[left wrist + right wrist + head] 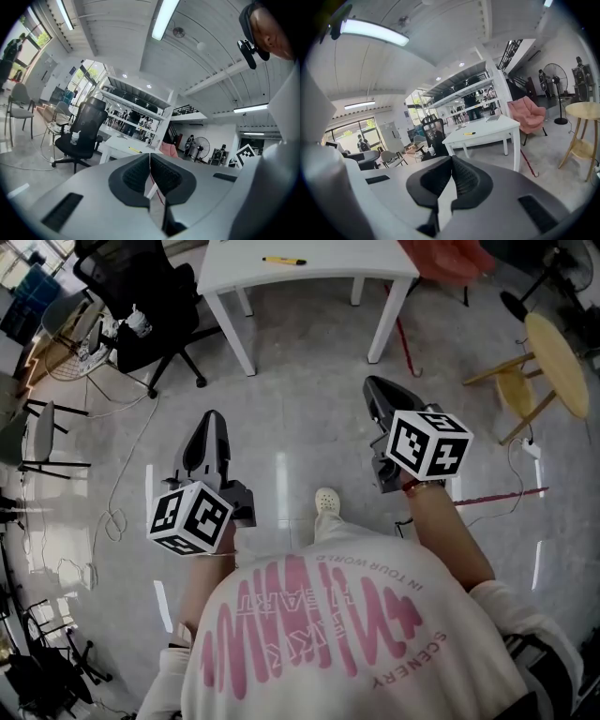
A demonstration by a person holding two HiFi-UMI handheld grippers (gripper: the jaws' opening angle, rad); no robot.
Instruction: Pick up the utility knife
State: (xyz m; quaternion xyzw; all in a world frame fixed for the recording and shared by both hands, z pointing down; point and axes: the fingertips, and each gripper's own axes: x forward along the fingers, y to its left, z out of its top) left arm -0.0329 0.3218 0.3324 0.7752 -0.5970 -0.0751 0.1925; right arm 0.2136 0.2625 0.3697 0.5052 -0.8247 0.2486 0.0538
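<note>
Plainly, nothing is done yet. Both the left claw [208, 420] and the right claw [377, 385] are closed tight and empty. The utility knife [284, 260] lies untouched on the white worktop [347, 259], well ahead of both claws. Approach, opening and grasp all remain.

free: floor [291, 418] ahead | blocks: white table [347, 259] beyond, office chair [141, 310] left

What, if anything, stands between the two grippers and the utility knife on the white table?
Nothing visible. Only bare floor lies between the left gripper, the right gripper and the white table; the utility knife lies in the open on its top. The black office chair stands off to the table's left, out of line.
</note>
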